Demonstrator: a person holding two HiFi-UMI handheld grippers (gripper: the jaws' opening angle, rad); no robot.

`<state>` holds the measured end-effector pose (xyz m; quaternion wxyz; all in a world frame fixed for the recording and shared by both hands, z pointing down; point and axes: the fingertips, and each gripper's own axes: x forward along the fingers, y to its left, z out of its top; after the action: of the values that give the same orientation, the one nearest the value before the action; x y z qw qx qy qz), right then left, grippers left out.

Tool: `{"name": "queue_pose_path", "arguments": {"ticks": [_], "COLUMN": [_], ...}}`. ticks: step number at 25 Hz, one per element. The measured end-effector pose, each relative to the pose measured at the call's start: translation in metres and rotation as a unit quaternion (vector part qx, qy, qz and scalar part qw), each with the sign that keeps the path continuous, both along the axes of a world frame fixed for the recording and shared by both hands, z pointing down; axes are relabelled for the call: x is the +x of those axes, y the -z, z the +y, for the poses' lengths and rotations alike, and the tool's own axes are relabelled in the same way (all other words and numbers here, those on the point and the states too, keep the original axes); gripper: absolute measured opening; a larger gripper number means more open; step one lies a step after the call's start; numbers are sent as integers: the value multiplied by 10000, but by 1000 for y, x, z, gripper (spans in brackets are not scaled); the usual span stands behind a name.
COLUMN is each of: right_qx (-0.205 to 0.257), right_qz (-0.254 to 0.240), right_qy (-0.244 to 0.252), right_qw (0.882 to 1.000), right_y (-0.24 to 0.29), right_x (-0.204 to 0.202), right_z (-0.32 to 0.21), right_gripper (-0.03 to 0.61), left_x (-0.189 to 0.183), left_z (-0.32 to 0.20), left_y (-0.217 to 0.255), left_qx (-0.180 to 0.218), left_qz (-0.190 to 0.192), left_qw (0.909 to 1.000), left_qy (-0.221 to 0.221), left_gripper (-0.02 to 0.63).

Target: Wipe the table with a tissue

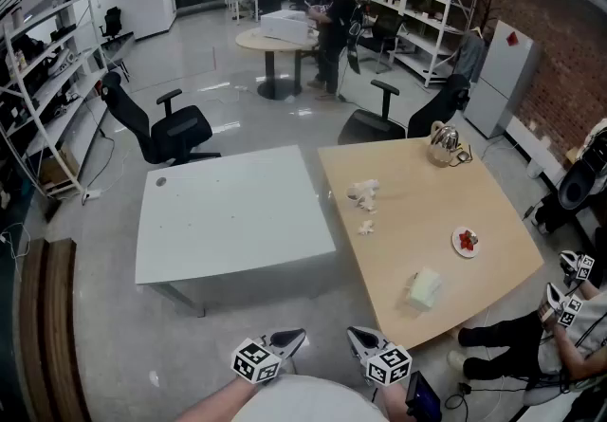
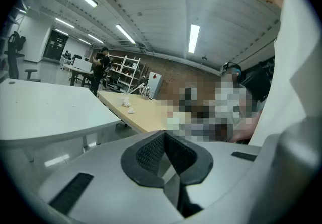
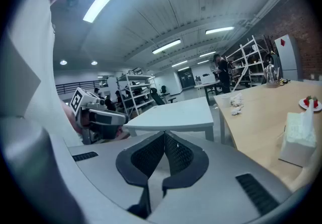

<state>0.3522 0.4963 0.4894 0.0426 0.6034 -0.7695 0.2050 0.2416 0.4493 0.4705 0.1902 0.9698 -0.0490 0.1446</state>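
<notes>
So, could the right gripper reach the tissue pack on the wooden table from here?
Probably yes: the tissue pack lies near the closest edge of the wooden table, with nothing between it and the right gripper, fingers shut.
</notes>
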Motion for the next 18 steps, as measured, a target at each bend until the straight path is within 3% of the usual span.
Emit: {"name": "queue_pose_path", "arguments": {"ticks": [15,18], "right_qx": [178,-23], "right_qz": [396,343], "right_qy": [-349,-432], "right_qw": [9984,9985], "right_y": [17,12], "right_x": [17,16], "right_z": [-112,-117], "right_gripper": [15,15], "left_x": [5,-3], "left_z": [-122,-129], "left_y": [8,9], "left_qx": [211,107], "left_qz": [245,184], "left_qw": [9994,9997], "left_qy": [-137,-120], "left_gripper": [6,6]}}
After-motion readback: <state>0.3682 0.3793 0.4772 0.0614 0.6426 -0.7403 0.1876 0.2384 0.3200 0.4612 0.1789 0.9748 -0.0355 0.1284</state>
